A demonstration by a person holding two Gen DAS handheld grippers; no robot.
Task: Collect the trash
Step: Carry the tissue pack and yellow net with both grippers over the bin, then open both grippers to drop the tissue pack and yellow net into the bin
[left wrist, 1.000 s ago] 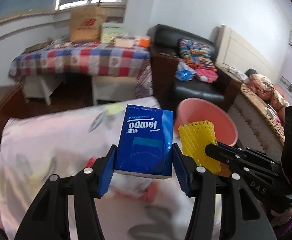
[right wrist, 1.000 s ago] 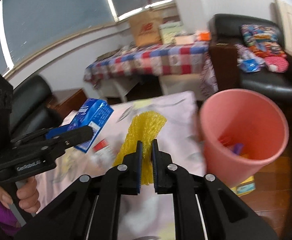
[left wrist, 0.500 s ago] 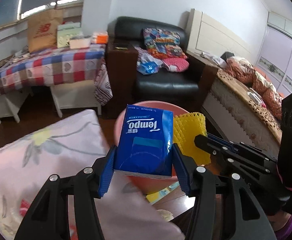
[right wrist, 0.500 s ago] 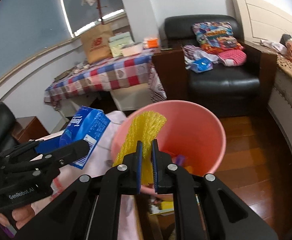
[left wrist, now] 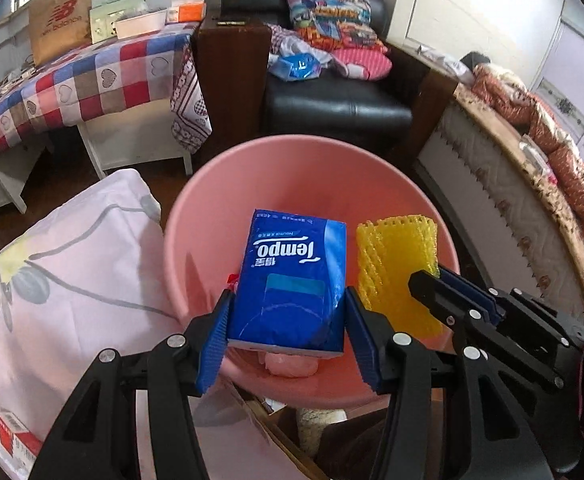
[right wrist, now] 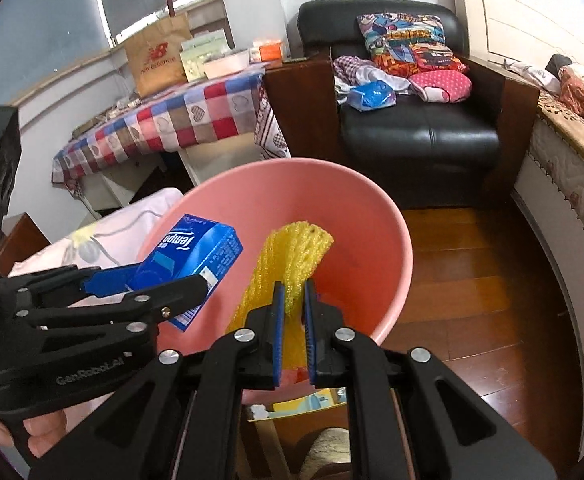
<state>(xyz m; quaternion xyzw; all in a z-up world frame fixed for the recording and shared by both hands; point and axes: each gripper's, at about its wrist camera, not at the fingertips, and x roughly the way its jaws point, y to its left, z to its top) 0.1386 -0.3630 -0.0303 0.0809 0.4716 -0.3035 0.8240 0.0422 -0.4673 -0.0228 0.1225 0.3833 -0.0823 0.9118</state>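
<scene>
Left gripper: fingers closed on the short sides of a blue tissue pack, held over the pink bin mouth. The pack looks light, soft and slick-wrapped, so gripping across its width suits it. Right gripper: fingers nearly together, pinching a yellow foam net, probably featherlight and crushable, also just ahead of the fingers above the bin.

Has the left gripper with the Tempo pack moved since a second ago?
Yes. The left gripper, holding the Tempo pack, has travelled off the floral cloth to over the pink bin.
</scene>
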